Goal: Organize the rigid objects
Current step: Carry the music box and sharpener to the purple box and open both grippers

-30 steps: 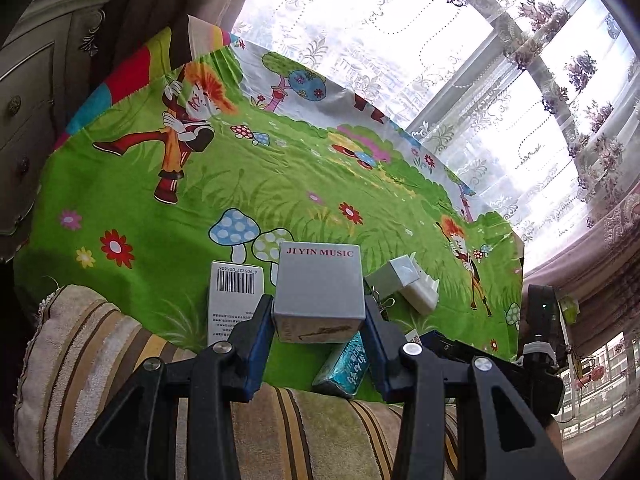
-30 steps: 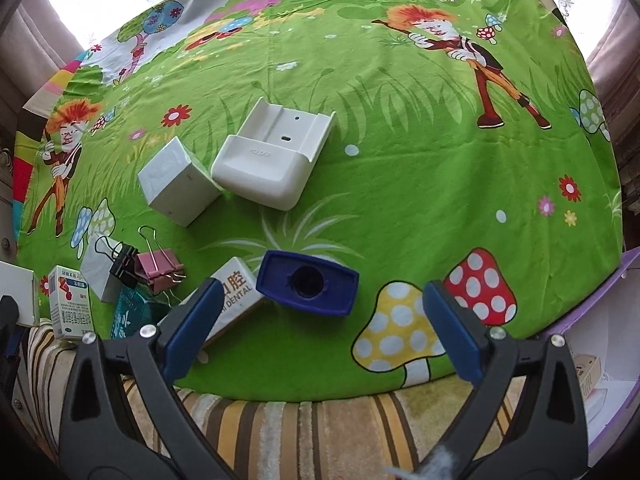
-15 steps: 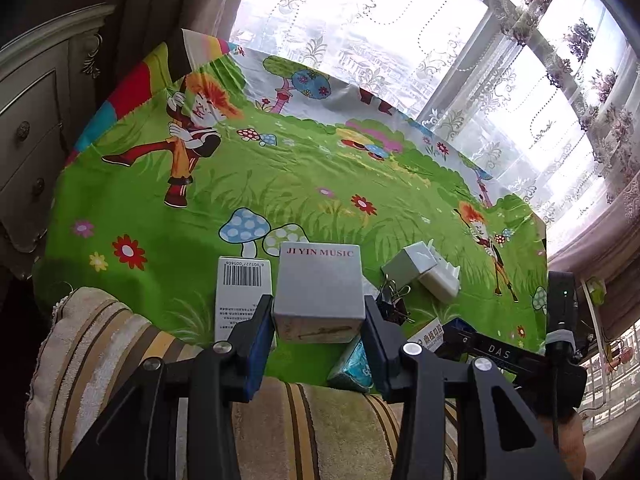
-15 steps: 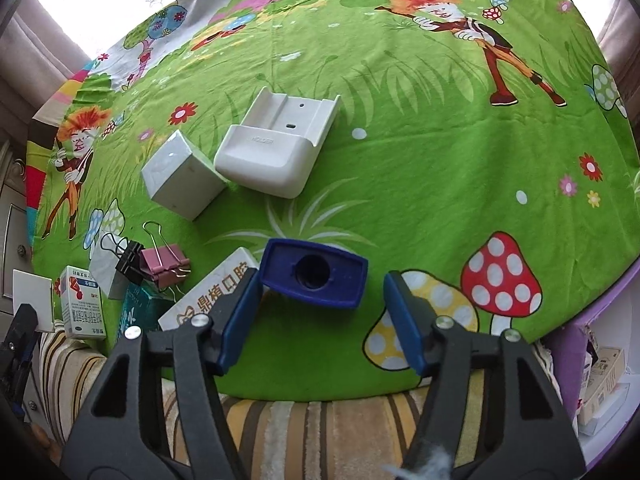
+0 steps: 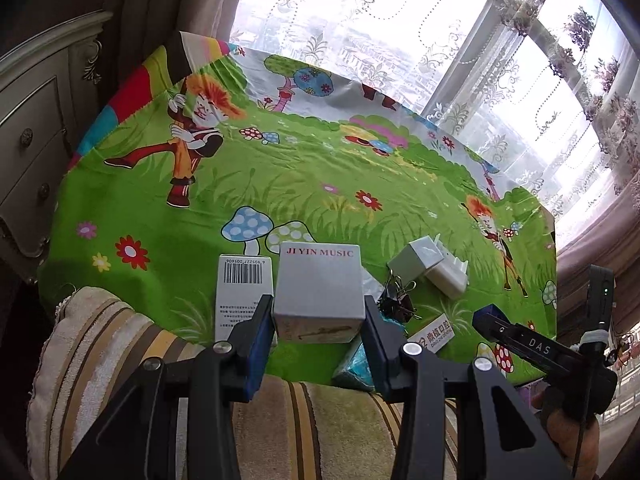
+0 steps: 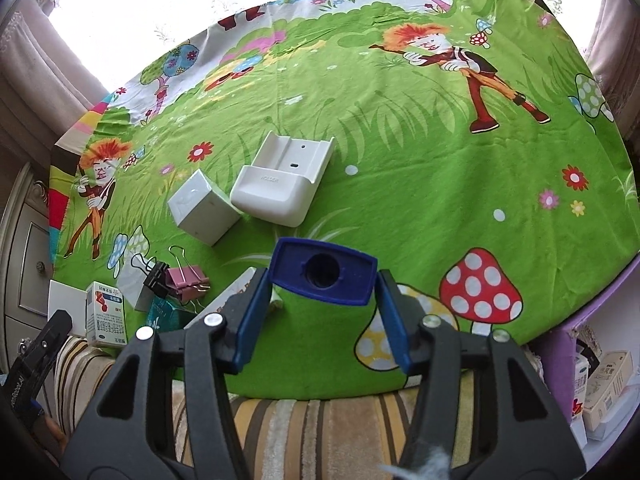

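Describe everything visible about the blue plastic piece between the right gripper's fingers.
The blue plastic piece is dark blue, a rounded rectangle that looks like hard moulded plastic, with a raised rim and a round dark hole in the middle. Its holed face is turned towards the camera. It sits between the blue pads of the right gripper, which are closing and press on its two short ends. Behind it lies the green cartoon tablecloth; whether it still touches the cloth cannot be told.

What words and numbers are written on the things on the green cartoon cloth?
"JI YIN MUSIC": grey cardboard box held in the left gripper.
"HOLDER": white plastic wall holder.
"DAS": black arm of the right gripper.
"6 905227 005606", upside down under a barcode: white flat box.
Chinese characters on the white dental box and small medicine box: too small to read.
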`<action>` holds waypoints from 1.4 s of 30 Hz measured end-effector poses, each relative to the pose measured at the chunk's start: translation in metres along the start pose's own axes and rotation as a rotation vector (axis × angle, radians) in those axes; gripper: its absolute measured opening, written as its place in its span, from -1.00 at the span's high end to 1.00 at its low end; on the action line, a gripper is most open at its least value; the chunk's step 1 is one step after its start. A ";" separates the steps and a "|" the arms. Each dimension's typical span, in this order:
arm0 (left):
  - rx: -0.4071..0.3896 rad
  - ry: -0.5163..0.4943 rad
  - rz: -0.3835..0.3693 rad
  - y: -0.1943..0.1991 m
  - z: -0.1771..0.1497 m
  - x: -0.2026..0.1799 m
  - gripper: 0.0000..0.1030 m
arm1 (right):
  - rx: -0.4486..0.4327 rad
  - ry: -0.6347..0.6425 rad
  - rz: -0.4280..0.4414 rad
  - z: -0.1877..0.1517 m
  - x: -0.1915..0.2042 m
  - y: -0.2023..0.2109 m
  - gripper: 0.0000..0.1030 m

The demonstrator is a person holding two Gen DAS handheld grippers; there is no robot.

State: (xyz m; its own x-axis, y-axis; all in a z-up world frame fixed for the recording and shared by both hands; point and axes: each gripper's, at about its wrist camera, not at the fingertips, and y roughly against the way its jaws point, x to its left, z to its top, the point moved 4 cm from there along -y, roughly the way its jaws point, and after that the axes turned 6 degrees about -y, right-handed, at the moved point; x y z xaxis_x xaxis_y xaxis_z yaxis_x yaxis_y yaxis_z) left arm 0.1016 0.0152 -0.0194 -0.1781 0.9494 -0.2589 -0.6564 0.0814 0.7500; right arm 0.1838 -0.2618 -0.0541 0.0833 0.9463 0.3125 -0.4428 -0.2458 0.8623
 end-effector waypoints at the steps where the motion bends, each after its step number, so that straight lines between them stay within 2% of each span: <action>1: -0.004 0.000 -0.002 0.001 0.001 0.000 0.16 | -0.022 0.008 0.001 0.001 0.001 0.006 -0.11; 4: -0.009 0.005 -0.011 0.005 0.003 -0.001 0.16 | -0.079 0.030 0.010 0.003 0.005 0.024 -0.11; 8: 0.000 0.046 -0.082 0.010 0.003 -0.011 0.16 | -0.146 0.056 0.019 0.003 0.003 0.049 -0.11; 14: 0.053 0.043 -0.228 0.014 -0.010 -0.057 0.16 | -0.196 0.101 0.040 -0.006 -0.003 0.079 -0.11; 20: 0.086 0.013 -0.336 0.024 -0.026 -0.099 0.16 | -0.234 0.108 0.061 -0.014 -0.026 0.108 -0.11; 27: 0.161 -0.032 -0.456 0.029 -0.051 -0.146 0.16 | -0.258 0.061 0.055 -0.025 -0.076 0.134 -0.11; 33: 0.231 -0.142 -0.514 0.028 -0.074 -0.196 0.17 | -0.278 -0.022 0.013 -0.035 -0.135 0.155 -0.11; 42: 0.354 -0.320 -0.603 0.023 -0.113 -0.274 0.16 | -0.303 -0.106 -0.102 -0.054 -0.216 0.182 -0.11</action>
State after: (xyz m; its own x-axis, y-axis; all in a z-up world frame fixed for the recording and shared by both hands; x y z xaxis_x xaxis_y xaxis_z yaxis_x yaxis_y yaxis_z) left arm 0.0524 -0.2770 0.0000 0.3922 0.7468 -0.5371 -0.2889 0.6543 0.6989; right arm 0.0369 -0.4993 0.0136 0.2256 0.9318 0.2843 -0.6717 -0.0625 0.7382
